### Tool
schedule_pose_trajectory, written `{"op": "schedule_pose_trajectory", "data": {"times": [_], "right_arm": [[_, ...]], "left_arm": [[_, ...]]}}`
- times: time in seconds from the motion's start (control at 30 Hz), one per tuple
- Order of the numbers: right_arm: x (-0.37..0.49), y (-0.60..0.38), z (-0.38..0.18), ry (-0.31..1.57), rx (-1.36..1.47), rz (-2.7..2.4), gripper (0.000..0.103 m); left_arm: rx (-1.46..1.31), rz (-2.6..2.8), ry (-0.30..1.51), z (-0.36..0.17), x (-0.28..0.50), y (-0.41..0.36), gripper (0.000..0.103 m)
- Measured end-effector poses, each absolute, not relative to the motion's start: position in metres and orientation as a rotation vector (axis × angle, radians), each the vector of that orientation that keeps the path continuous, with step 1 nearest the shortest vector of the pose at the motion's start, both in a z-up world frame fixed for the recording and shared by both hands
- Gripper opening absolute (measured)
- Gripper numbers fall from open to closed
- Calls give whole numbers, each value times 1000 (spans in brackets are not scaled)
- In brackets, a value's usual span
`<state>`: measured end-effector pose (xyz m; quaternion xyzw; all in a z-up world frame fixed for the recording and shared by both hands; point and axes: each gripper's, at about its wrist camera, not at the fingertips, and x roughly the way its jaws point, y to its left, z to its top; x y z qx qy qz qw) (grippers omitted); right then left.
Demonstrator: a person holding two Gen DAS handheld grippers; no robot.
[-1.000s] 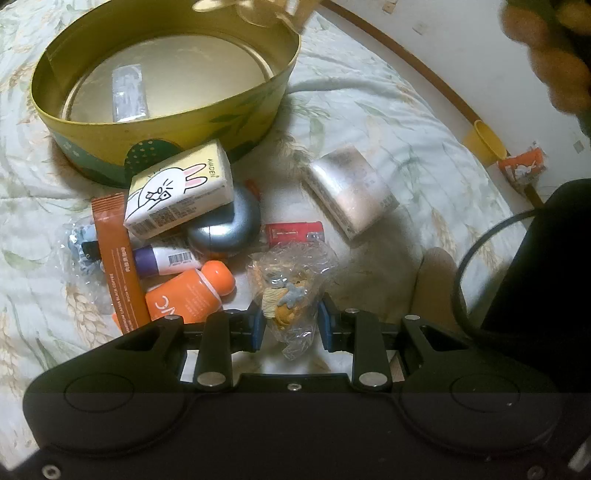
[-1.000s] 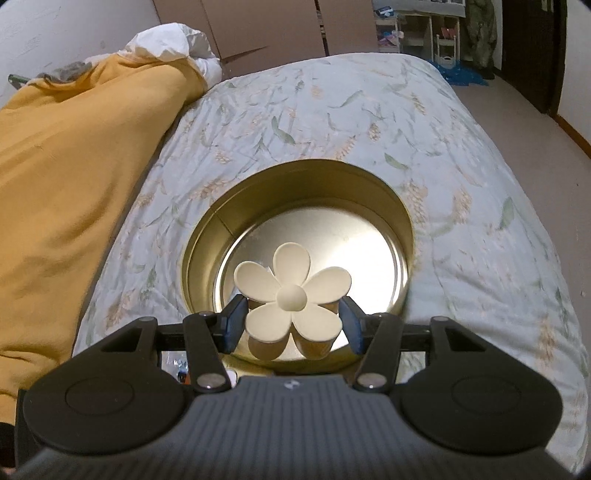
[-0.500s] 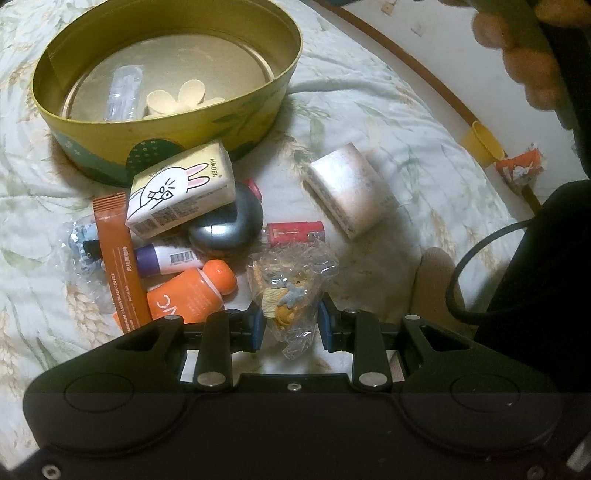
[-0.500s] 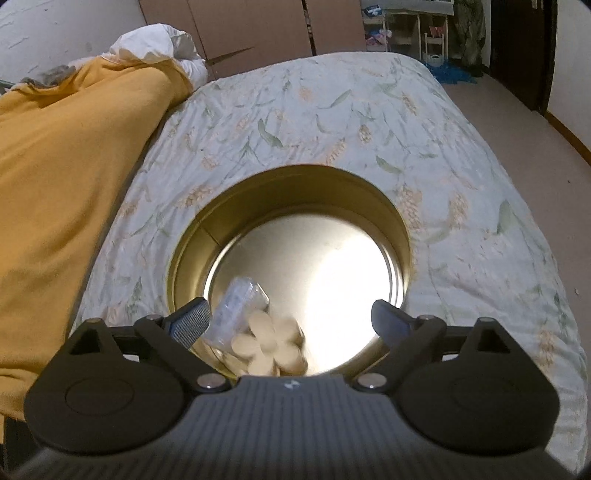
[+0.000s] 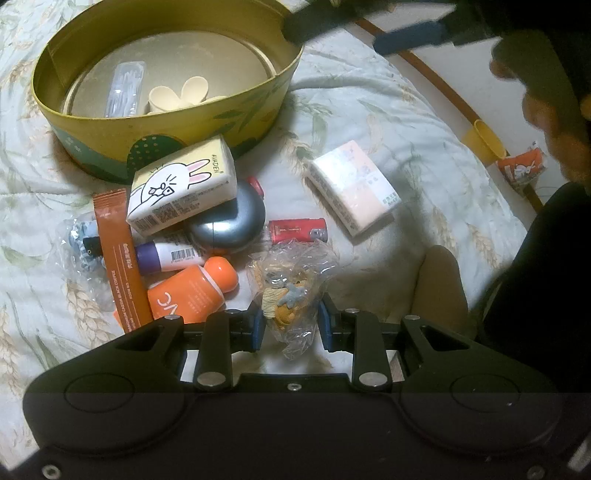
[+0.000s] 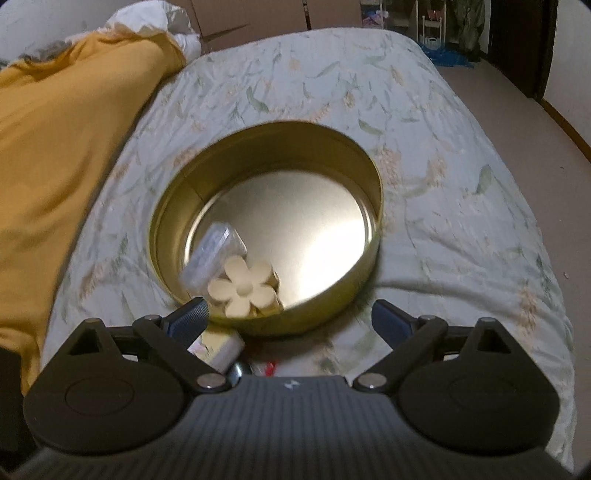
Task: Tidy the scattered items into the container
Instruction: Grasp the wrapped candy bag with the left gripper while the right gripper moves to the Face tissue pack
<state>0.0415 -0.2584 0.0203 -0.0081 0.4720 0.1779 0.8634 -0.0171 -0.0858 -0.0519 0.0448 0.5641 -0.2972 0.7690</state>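
Observation:
A round yellow tin (image 5: 110, 147) sits on the bed; it also shows in the right wrist view (image 6: 369, 258). Inside lie a cream flower hair clip (image 6: 242, 286) and a clear plastic packet (image 6: 212, 251). My left gripper (image 5: 290, 325) is shut on a small toy in a clear bag (image 5: 286, 291), just above the quilt. My right gripper (image 6: 291, 317) is open and empty above the tin's near rim; it shows at the top of the left wrist view (image 5: 369, 26). Scattered items lie in front of the tin: a bunny tissue pack (image 5: 183, 190), an orange bottle (image 5: 192, 291), a grey compact (image 5: 231, 223).
More loose items lie on the floral quilt (image 5: 424, 129): an orange sachet (image 5: 120, 254), a purple-capped tube (image 5: 166, 254), a red tube (image 5: 297, 229), a pink tissue pack (image 5: 354, 186), a bagged blue item (image 5: 79, 243). An orange blanket (image 6: 55, 147) lies left of the tin.
My right gripper opened and dropped the flower clip into the tin, then drew back and up. My left gripper stayed shut on the bagged toy.

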Motion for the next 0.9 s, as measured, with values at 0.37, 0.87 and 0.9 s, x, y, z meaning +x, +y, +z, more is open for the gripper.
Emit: {"op": "schedule_pose_trajectory", "data": {"times": [0.37, 0.87, 0.9], "right_arm": [[24, -269, -9, 1072, -68, 338, 100], [17, -267, -35, 1156, -116, 341, 100], [16, -267, -36, 1157, -115, 343, 100]], "left_arm": [[96, -634, 1227, -55, -16, -86, 26], [86, -612, 1214, -52, -15, -83, 26], [84, -611, 1213, -52, -15, -82, 26]]}}
